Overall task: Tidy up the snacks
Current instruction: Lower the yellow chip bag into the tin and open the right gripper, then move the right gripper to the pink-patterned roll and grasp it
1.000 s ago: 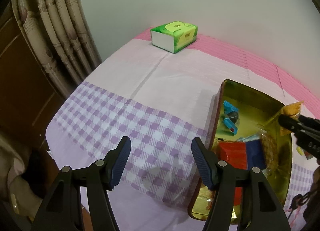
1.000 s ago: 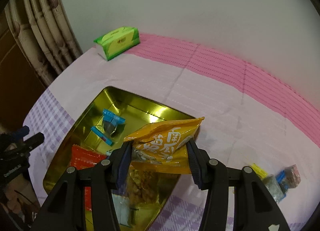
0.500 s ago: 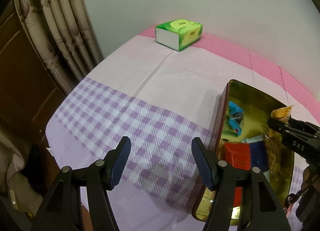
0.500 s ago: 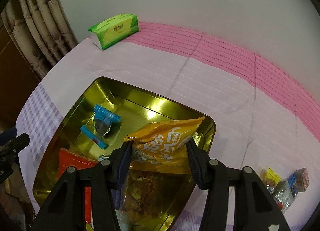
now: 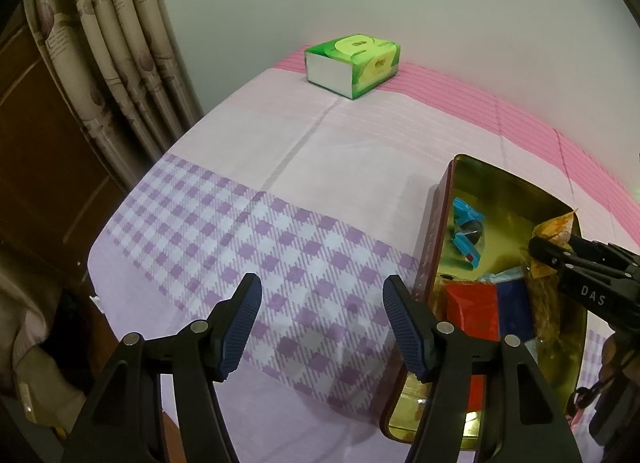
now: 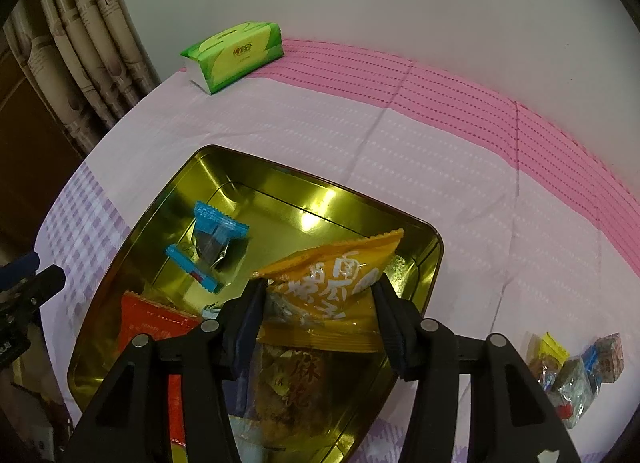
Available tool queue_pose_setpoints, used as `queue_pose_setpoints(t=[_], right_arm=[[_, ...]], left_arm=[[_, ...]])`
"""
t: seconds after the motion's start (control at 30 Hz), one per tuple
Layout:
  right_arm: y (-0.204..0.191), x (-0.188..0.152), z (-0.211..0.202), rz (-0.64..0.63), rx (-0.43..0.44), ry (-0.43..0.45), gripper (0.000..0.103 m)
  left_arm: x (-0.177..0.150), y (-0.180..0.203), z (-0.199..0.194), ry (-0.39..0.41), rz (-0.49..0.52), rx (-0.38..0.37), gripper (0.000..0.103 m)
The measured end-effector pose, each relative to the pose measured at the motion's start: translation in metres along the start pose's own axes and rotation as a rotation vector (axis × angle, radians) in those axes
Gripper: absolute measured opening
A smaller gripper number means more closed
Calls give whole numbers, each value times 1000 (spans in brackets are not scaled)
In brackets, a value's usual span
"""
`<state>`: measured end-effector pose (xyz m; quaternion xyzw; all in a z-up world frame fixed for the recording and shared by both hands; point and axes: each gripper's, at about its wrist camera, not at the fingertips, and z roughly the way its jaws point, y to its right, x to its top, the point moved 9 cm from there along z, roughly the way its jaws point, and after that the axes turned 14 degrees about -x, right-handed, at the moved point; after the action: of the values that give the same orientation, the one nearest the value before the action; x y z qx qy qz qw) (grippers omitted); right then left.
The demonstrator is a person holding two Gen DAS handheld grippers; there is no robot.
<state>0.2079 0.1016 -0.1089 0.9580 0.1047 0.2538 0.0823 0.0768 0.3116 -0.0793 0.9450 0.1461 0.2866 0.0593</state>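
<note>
The orange snack bag (image 6: 332, 295) sat between the pads of the right gripper (image 6: 318, 313), both pads pressing its sides, its top edge standing up beyond the fingertips and its lower part hanging down over the gold tin (image 6: 208, 179). Ahead and to the left of those fingers, a blue-wrapped candy (image 6: 208, 247) lay on the tin floor; a red packet (image 6: 148, 323) lay nearer, left of the left finger. The left gripper (image 5: 322, 323) hung with its jaws apart and nothing between them, over the checked tablecloth (image 5: 240, 231), the tin's rim just beside its right finger. Only the right wrist view showed a small heap of wrapped sweets (image 6: 576, 371) on the cloth, well right of the gripper. The left wrist view alone showed the right gripper from the side, above the tin. A green tissue pack (image 5: 352, 59) lay far ahead by the wall.
</note>
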Motion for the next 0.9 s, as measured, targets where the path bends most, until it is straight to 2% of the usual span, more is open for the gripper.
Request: queue_pose_setpoints(t=[0.07, 0.2, 0.6, 0.77, 0.9], right_arm=[[0, 0, -3, 2, 3, 3, 52], [0, 5, -12, 5, 0, 30, 62], [9, -2, -45, 20, 29, 72, 63], [34, -12, -60, 55, 18, 92, 63], [68, -22, -62, 98, -24, 89, 63]], left_arm=[[0, 0, 0, -1, 2, -1, 64], [0, 2, 0, -4, 7, -3, 64], [-1, 8, 1, -5, 32, -7, 64], [-2, 9, 0, -4, 37, -3, 64], [-2, 10, 0, -4, 35, -2, 64]])
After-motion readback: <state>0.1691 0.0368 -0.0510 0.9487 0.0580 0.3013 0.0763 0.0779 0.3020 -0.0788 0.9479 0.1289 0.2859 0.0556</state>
